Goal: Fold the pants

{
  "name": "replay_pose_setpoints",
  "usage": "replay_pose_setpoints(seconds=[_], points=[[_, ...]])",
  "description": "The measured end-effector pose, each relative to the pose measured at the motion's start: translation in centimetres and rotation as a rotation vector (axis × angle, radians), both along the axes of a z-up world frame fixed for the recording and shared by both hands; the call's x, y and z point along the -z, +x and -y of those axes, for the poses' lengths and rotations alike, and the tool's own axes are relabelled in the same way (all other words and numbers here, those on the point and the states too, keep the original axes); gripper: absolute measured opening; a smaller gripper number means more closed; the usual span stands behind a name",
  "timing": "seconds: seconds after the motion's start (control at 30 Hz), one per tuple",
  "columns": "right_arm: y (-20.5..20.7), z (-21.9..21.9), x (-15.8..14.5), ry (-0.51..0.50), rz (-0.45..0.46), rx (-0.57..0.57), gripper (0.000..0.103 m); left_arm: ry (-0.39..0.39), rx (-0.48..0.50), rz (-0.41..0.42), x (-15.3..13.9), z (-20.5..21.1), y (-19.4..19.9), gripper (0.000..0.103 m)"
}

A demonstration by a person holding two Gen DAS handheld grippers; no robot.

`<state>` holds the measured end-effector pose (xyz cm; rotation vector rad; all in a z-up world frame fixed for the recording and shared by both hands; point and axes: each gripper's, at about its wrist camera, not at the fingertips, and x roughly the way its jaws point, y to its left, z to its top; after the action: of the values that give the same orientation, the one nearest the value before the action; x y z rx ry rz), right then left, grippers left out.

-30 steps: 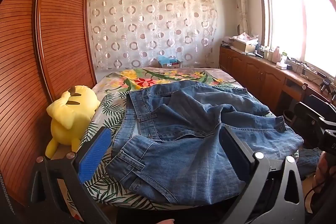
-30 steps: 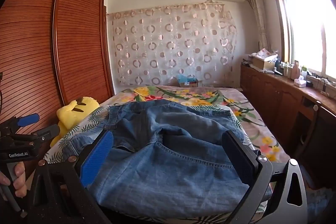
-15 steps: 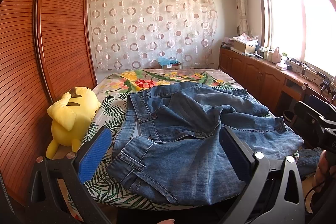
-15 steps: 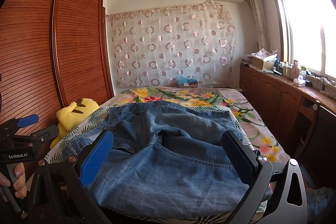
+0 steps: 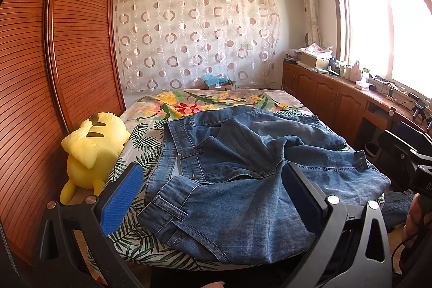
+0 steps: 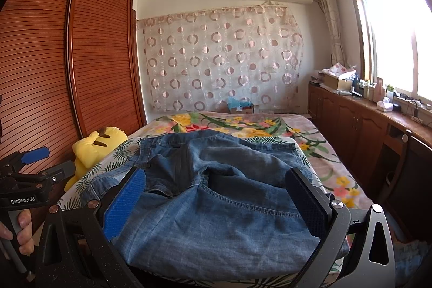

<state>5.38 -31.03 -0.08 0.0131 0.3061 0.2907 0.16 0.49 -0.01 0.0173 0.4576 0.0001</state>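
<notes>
Jeans [image 5: 243, 174] lie rumpled on floral bed [image 5: 151, 147]

A pair of blue denim pants [image 5: 243, 174] lies rumpled and unfolded on the bed [image 5: 140, 142], spread across its near half. The fabric is faded light blue with darker seams and orange-brown stitching. The waistband, with a belt loop and a button, faces the left side and is open. One leg bunches across the middle toward the right; part of the denim hangs over the bed's right edge.
</notes>
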Motion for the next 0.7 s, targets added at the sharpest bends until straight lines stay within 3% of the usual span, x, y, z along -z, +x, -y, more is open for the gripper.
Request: replay_pose_setpoints(seconds=[0.7], points=[[0.11,-0.15,0.01,-0.001,0.000,-0.001,0.103,0.002,0.000,0.004,-0.01,0.00,-0.03,0.102]])
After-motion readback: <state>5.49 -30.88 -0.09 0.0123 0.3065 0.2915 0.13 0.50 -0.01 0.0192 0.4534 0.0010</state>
